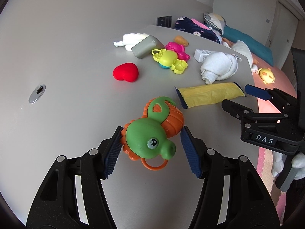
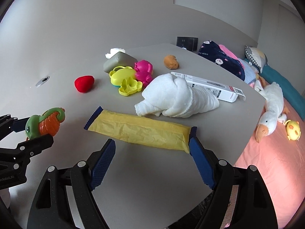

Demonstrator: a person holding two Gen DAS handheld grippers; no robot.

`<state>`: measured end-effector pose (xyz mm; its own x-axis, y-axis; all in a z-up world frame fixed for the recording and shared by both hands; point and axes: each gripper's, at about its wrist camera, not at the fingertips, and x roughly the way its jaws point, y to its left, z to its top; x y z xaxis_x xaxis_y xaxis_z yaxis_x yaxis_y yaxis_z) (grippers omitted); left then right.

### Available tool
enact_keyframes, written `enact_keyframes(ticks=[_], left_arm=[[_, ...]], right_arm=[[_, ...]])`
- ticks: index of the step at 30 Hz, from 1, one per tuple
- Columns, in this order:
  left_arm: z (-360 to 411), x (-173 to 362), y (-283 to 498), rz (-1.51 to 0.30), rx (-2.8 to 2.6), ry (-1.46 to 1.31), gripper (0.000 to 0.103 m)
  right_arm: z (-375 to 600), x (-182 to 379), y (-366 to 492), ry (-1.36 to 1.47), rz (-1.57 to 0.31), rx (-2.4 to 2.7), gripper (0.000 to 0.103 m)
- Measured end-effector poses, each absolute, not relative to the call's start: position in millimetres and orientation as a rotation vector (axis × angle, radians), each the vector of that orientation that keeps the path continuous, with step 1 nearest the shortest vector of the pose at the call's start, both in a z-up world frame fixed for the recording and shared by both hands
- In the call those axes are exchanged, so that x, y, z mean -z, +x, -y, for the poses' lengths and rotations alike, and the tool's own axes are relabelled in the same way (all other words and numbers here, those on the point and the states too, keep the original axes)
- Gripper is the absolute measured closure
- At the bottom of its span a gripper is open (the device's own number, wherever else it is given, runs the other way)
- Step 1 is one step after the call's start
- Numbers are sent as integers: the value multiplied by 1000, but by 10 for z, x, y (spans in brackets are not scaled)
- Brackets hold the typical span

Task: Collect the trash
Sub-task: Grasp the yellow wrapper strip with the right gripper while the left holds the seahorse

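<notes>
A yellow wrapper with dark blue ends (image 2: 139,132) lies flat on the grey table, just ahead of my open right gripper (image 2: 152,152); its right end is beside the right pad. It also shows in the left wrist view (image 1: 210,94). My left gripper (image 1: 151,143) is open around a green and orange seahorse toy (image 1: 152,135); the left pad touches the toy's frill, the right pad stands a little apart. The toy (image 2: 45,123) and the left gripper's fingers (image 2: 30,145) appear at the left of the right wrist view. The right gripper (image 1: 246,99) shows at the right of the left wrist view.
On the table (image 2: 152,181) lie a rolled white towel (image 2: 175,97), a white box (image 2: 209,86), a red heart (image 2: 83,83), yellow (image 2: 125,81) and pink (image 2: 144,70) toys, a grey pouch (image 2: 119,61) and a brown toy (image 2: 171,62). The table edge and a pink bed (image 2: 266,162) are at the right.
</notes>
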<state>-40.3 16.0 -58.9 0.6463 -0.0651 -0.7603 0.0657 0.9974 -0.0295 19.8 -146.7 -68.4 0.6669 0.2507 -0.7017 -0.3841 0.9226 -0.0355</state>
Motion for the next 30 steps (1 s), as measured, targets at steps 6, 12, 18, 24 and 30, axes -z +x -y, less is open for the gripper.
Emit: enact_keyframes(ticks=[6,12,18,24,30], left_arm=[[-228,615,-379,-879,73,-24,43],[-261,606,-375,-882,75,-40,43],[-233,592,-387,-881,87,-39,43],[-240,569,-406,-877,92,-48,43],[-274,554,-418,-873,89,-63,43]], right_arm=[[1359,754,445,-241,-805,-392,15],[1324,803,535,-276,-849,-430,15],[1288,798,521,-286,-879,-477,16],[1211,746,513,-281,-887,-487,57],[1118,735,460,-270,-886,-481,74]])
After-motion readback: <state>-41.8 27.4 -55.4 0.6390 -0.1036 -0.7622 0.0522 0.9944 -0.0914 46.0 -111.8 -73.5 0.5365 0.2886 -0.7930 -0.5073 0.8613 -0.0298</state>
